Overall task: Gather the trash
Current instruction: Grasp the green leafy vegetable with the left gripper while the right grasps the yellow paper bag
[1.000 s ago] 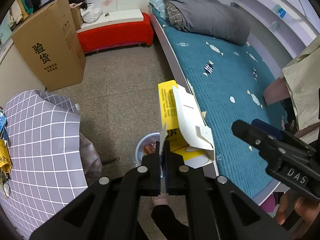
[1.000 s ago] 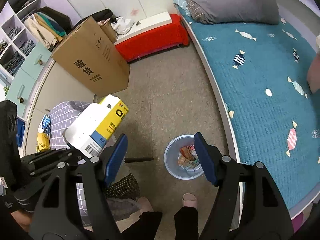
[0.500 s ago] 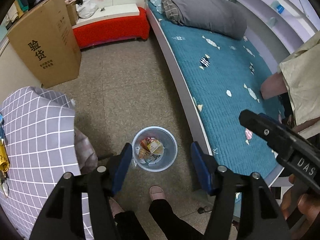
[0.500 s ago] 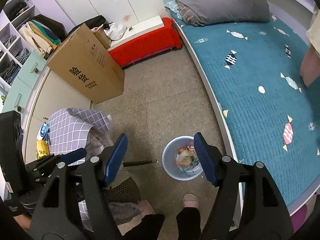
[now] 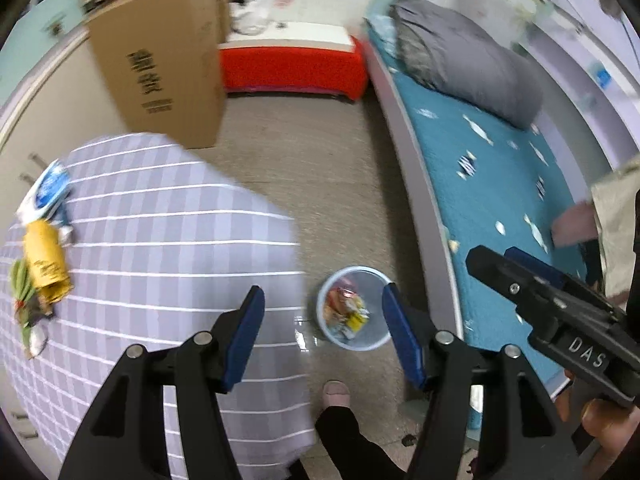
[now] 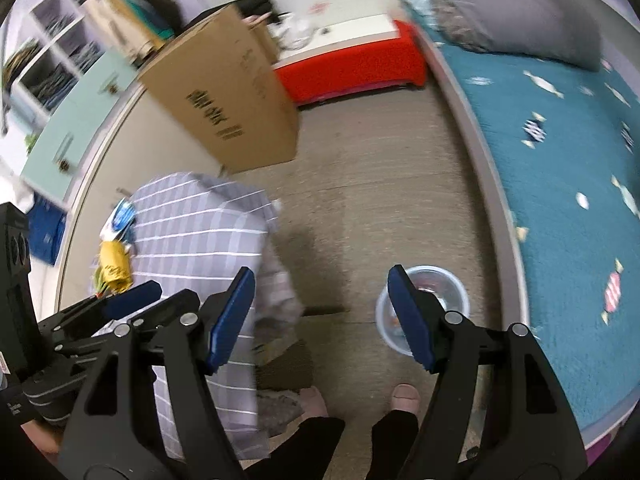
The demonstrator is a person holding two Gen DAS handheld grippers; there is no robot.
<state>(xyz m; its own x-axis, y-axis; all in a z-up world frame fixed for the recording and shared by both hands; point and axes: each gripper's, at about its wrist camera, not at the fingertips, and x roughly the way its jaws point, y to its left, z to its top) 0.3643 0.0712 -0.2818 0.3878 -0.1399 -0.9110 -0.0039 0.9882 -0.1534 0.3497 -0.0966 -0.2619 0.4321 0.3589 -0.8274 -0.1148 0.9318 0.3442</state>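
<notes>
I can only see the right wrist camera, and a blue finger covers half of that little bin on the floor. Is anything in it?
Observer: Yes. The left wrist view shows the bin unobstructed, with colourful wrappers inside.
Operator: Is the other hand-held gripper carrying something?
Observer: No. The left hand-held gripper is open, with nothing between its fingers.
Operator: Any trash on the checked table besides that yellow packet?
Observer: Yes. Next to the yellow packet on the checked table lies something green, mostly hidden behind the other gripper in your view.
</notes>
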